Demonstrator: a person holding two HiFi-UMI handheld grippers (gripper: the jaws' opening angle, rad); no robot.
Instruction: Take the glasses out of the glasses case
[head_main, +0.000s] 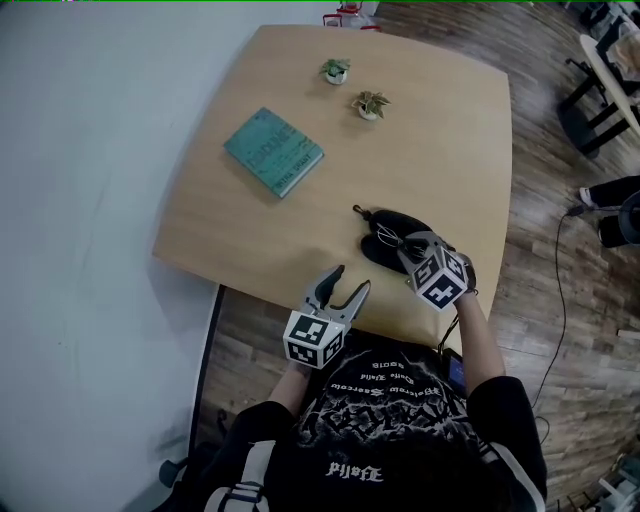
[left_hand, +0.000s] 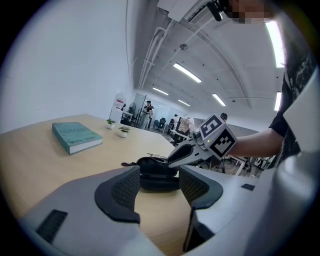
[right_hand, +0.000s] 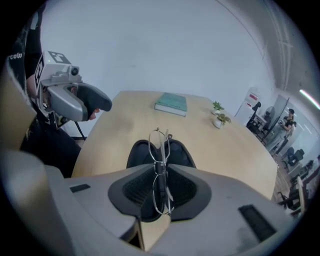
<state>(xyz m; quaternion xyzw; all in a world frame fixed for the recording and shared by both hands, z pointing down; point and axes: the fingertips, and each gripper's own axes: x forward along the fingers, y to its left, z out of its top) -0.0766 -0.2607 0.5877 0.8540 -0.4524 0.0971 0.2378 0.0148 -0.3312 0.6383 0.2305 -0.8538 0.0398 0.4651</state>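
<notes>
Task nearly complete: the right hand-held gripper (right_hand: 160, 189) pinches the folded glasses (right_hand: 161, 165) between narrowed jaws just above the open black case (right_hand: 136, 153) on the table (head_main: 400, 130), the left hand-held gripper (left_hand: 159, 192) gapes empty beside it, and only carrying clear and setting down appear left.

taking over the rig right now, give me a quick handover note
Right gripper: shut on the folded glasses, held just above the open black case.
Left gripper: open, empty, at the table's near edge, pointing at the case.
Case: lying open on the table, in front of the person.
Done: glasses gripped, out of the case or nearly so.
Left: carry them clear and set them on the table.
</notes>
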